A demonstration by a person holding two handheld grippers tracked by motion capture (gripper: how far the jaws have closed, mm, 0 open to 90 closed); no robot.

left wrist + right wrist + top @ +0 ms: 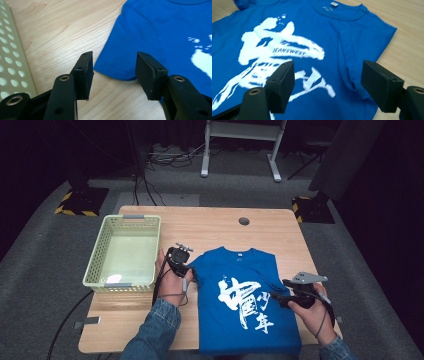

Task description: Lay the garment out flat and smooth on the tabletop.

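Observation:
A blue T-shirt (240, 295) with a white brush-style print lies flat, front up, on the wooden table (215, 225), collar toward the far side. My left gripper (188, 273) sits at the shirt's left sleeve. In the left gripper view its jaws (113, 72) stand open over the sleeve's hem (115, 71), and no cloth is pinched. My right gripper (278, 291) hovers by the shirt's right edge. In the right gripper view (328, 82) it is open above the print (279, 52) and right sleeve (372, 35), holding nothing.
An empty pale green perforated basket (95, 255) stands on the table's left part, and its wall (12, 62) is close to my left gripper. A round cable hole (244, 221) is at the table's far side. Table legs and cables lie on the floor beyond.

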